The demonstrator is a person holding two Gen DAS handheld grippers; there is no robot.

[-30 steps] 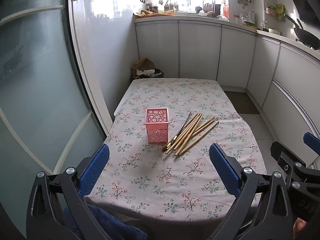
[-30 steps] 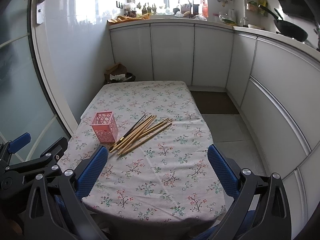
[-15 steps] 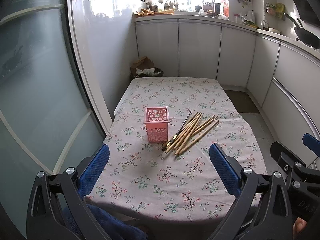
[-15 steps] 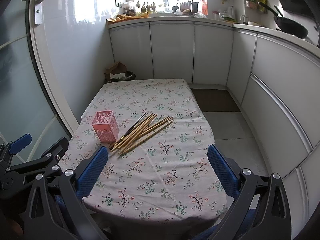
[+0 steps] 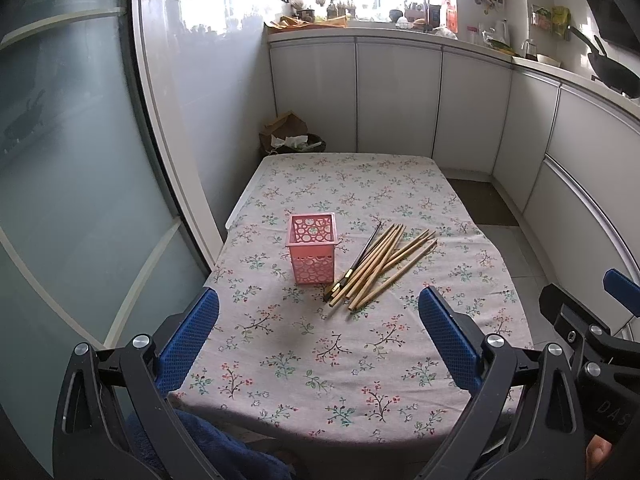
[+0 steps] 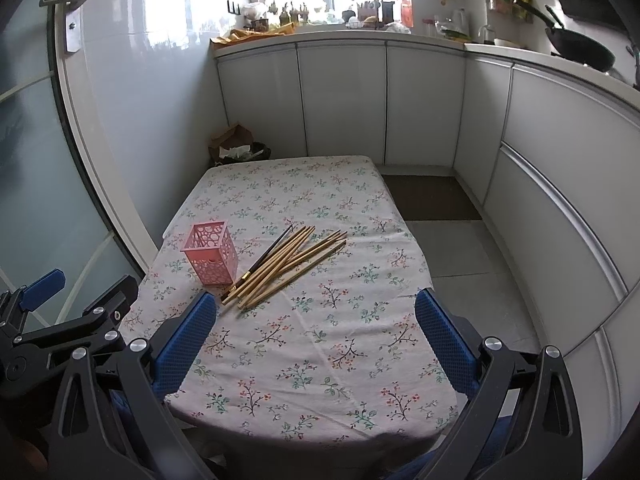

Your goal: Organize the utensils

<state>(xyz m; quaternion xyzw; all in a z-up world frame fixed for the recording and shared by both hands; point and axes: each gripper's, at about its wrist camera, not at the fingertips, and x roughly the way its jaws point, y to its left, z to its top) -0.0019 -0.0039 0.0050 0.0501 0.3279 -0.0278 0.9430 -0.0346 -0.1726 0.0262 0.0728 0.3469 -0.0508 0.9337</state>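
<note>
A pink perforated holder (image 5: 313,247) (image 6: 210,252) stands upright on the floral-clothed table (image 5: 360,344) (image 6: 320,344). Just right of it lies a loose pile of several wooden chopsticks (image 5: 386,262) (image 6: 290,260), with one dark chopstick (image 5: 362,254) (image 6: 266,254) nearest the holder. My left gripper (image 5: 318,328) hovers open above the table's near edge, well short of the holder. My right gripper (image 6: 316,330) is open too, beside it at the same edge, with nothing between its fingers. Each gripper shows at the margin of the other's view.
White kitchen cabinets (image 5: 396,96) run along the far wall and right side, with a cluttered counter on top and a black wok (image 6: 580,50). A frosted glass door (image 5: 72,160) stands left of the table. A bin with paper bags (image 5: 292,136) sits behind the table.
Both views have crept slightly forward and tilted; the holder and chopsticks lie as before. Both grippers stay open.
</note>
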